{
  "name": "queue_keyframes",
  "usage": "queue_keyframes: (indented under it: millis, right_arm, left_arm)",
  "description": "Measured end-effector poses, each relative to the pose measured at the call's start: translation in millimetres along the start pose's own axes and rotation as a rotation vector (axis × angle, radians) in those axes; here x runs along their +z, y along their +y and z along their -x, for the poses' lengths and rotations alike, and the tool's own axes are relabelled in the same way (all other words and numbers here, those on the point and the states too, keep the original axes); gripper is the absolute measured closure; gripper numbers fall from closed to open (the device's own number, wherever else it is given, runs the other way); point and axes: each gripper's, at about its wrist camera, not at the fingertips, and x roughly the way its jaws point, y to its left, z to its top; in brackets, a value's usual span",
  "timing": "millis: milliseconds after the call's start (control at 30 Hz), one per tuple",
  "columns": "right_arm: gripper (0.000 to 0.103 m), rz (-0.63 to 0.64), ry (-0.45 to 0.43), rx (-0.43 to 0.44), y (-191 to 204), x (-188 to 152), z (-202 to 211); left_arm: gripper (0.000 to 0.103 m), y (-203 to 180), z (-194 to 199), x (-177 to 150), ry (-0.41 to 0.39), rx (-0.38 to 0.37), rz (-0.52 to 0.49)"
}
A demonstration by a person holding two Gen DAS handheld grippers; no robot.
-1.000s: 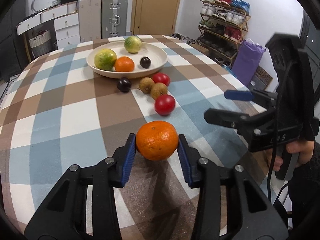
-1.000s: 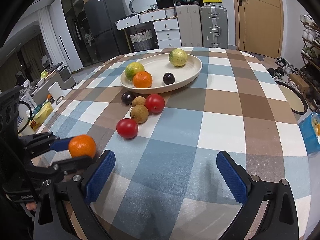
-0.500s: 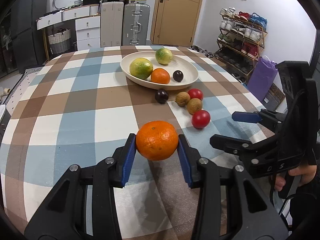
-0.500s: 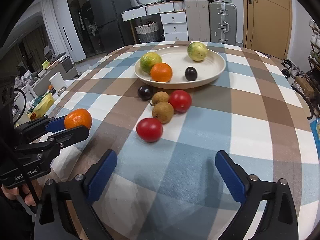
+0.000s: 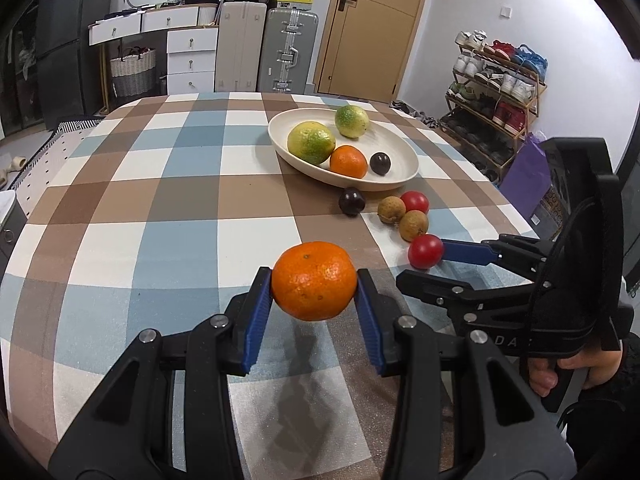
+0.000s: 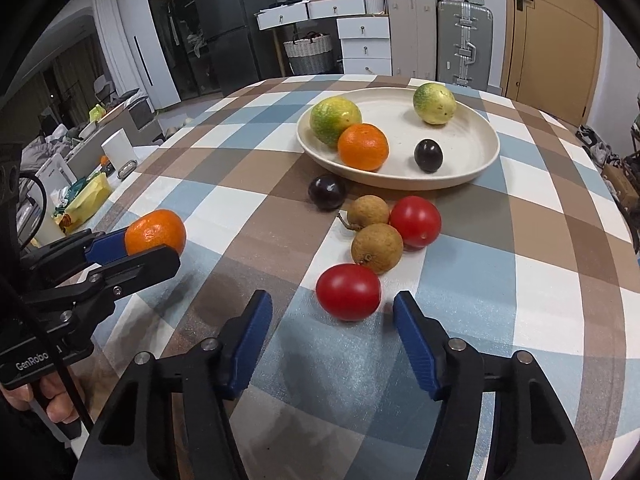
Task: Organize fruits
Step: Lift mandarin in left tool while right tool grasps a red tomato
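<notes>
My left gripper is shut on an orange and holds it a little above the checked tablecloth. The orange also shows at the left of the right wrist view. My right gripper hangs low over the table with its jaws closing. The nearest red tomato sits between its fingertips, and neither pad touches it. Beyond lie two brown longans, a second tomato and a dark plum. The cream plate holds two green-yellow citrus fruits, an orange and a plum.
The table's right edge drops toward a shoe rack and a purple bag. Suitcases and white drawers stand behind the table. A person's hand grips the right tool. Bare cloth stretches left of the fruit.
My right gripper has come forward to the near tomato and its jaws have narrowed around it. My left gripper has swung sideways with the orange still in it.
</notes>
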Motion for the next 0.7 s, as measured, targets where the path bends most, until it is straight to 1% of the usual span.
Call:
queue_keyframes:
  millis: [100,167,300,500,700]
  right_arm:
    - [0.044,-0.006,-0.003,0.003,-0.4,1.6,-0.9]
    - [0.05,-0.008,-0.004,-0.005,-1.2,2.6,-1.3]
    - [0.056,-0.011,-0.005,-0.009,-2.7,2.6,-0.7]
    - [0.068,-0.022,-0.008,-0.007,-6.9,0.9,1.2]
    - [0.07,-0.023,-0.01,-0.001,-8.1,0.1,2.2]
  left_arm:
    - [0.065,-1.4,0.3,0.2,-0.001,-0.001,-0.007]
    - [0.065,-1.8,-0.1,0.4,0.001,0.0,-0.008]
    - [0.065,-2.0,-0.4,0.4,0.002,0.0,-0.007]
    - [0.065,-1.7,-0.5,0.3,0.003,0.002,-0.006]
    - [0.065,-1.3,-1.4,-0.9,0.003,0.01,-0.008]
